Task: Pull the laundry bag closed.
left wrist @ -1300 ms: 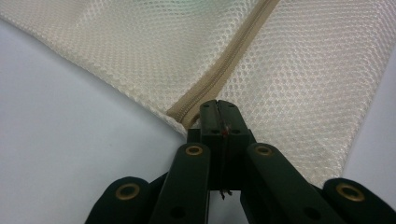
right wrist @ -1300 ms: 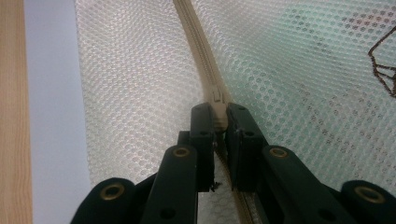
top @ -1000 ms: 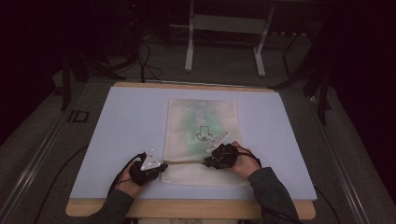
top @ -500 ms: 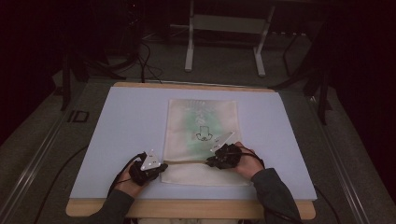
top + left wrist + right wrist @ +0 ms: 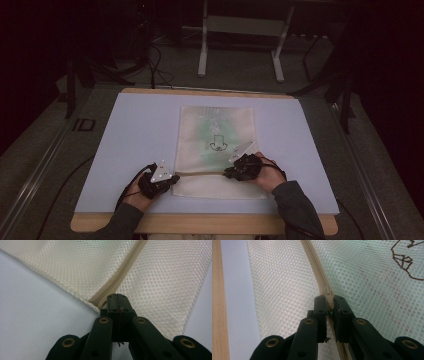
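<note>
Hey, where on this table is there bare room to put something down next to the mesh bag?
The blue mat is bare left of the mesh bag, and again on its right up to the mat's edge. A thin strip runs behind the bag. The near edge is crowded: both tongs, left and right, grip the zipper there.

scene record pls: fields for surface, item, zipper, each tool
surface: pale blue mat on a wooden table
item: cream mesh zip bag, flat on the mat, green content with a dark drawing showing through
zipper: beige zipper runs across the bag near its front edge
left tool: shut on the bag's edge at the zipper's end
right tool: shut on the zipper slider
hands: one on each tool, at the table's near side
</note>
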Motion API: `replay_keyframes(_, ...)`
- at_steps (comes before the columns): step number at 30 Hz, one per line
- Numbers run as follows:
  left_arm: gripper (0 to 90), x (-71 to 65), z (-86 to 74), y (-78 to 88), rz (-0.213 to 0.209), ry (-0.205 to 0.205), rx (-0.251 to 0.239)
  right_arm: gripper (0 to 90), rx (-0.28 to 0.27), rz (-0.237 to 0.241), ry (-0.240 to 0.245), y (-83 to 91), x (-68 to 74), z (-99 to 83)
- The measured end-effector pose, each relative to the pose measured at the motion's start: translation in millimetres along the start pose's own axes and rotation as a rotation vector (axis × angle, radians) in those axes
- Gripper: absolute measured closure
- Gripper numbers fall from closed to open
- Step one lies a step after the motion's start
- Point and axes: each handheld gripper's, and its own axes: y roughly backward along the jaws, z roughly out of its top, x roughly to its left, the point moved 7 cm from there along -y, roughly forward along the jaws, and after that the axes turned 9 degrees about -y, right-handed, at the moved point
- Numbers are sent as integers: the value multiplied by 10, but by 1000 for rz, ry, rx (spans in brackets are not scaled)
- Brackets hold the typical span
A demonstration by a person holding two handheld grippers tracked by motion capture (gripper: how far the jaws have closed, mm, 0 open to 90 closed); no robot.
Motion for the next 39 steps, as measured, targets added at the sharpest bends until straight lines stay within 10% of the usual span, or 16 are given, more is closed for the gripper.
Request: replay_keyframes(39, 895, 1, 0, 0, 0, 1, 0, 820, -8, -9, -30, 136, -75, -115)
